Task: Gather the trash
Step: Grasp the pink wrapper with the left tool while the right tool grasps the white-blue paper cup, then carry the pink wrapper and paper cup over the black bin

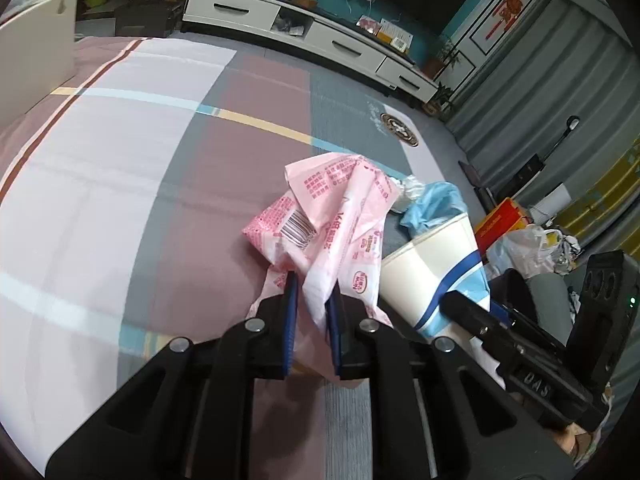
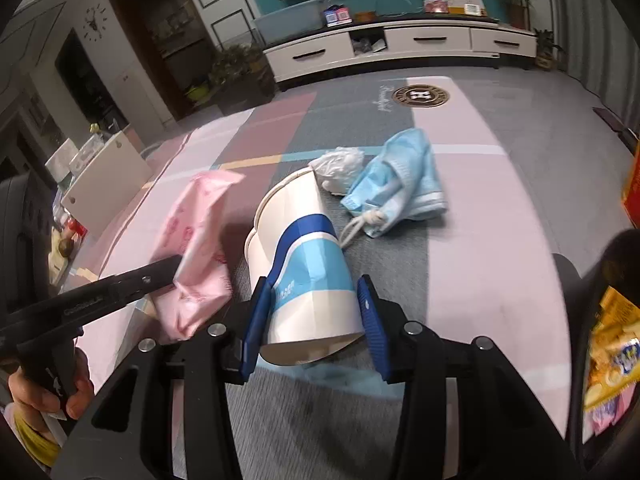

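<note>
My left gripper [image 1: 313, 294] is shut on a crumpled pink plastic wrapper [image 1: 332, 216], held just above the bed; the wrapper also shows in the right wrist view [image 2: 196, 248]. My right gripper [image 2: 312, 312] is shut on a white paper cup with blue bands [image 2: 304, 264], gripped by its sides near the base, lying tilted with its mouth pointing away. The cup also shows in the left wrist view [image 1: 436, 268]. A blue face mask [image 2: 400, 176] and a crumpled white plastic scrap [image 2: 338, 166] lie on the bed just beyond the cup.
The bed has a pink, grey and white striped cover [image 1: 140, 184]. A white board [image 2: 104, 180] stands at its left edge. A white TV cabinet [image 2: 400, 44] stands beyond. Bags and a red box [image 1: 500, 220] lie on the floor at the right.
</note>
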{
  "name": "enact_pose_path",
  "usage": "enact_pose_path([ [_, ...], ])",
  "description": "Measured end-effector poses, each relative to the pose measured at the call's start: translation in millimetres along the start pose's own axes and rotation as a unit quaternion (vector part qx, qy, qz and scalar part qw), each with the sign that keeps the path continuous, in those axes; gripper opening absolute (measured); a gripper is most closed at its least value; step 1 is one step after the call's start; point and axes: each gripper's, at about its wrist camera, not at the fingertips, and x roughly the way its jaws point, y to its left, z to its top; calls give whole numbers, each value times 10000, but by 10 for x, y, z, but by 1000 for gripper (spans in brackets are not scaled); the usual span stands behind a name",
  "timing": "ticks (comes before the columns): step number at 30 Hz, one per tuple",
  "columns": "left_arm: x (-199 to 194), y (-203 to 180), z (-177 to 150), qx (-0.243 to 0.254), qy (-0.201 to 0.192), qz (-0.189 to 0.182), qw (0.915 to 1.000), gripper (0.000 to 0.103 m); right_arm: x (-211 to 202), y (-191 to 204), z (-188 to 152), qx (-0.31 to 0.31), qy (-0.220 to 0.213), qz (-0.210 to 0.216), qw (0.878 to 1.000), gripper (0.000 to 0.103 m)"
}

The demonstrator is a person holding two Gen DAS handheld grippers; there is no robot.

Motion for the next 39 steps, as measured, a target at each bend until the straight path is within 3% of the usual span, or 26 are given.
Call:
enact_pose_path([
  [6,-329,-80,-226,276,-190,92,9994,15,-360,36,-93,44,-215,-90,9997,45],
  [16,-745,-356,-681,651,-266,-81,9975,15,-996,32,-395,34,-603,-354,9975,45],
  [23,-768,-687,-786,955,-299,-159,9949,15,-1302,-203,-624,247,-817,-695,9939,45],
  [39,-563,-1805,-818,1796,-235,-564,9818,15,-1745,-883,-803,803,-1240,-1136,9825,45],
])
